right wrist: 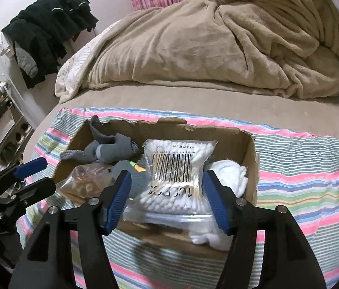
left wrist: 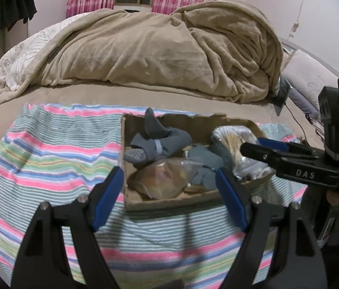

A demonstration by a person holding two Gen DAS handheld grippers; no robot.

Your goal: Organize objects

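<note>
1. The jaws of the right gripper (right wrist: 167, 201) stand apart, one on each side of the bag of cotton swabs (right wrist: 176, 175), and the blue pads do not seem to press it; I judge the bag is released.
2. The jaws of the left gripper (left wrist: 169, 197) are also spread wide and hold nothing. They hover over the striped towel (left wrist: 49, 154), just before the near wall of the cardboard box (left wrist: 169, 204).
3. The bag of cotton swabs lies inside the box, at its right side, partly on a white cloth (right wrist: 229, 175). In the left part of the box I see grey socks (right wrist: 102, 149) and a clear bag with brownish contents (right wrist: 87, 180).
4. The box stands on the striped towel, which is spread on the bed (right wrist: 193, 101); a beige blanket (right wrist: 217, 36) is heaped behind it.
5. The step in hand looks like the end of a placement: the swabs are set down in the box.
6. No loose object remains on the towel in either view, so the organizing seems nearly done.
7. The next move, I think, asks the right gripper to draw back and up without catching the thin plastic of the bag, because the pads are very close to it.
</note>
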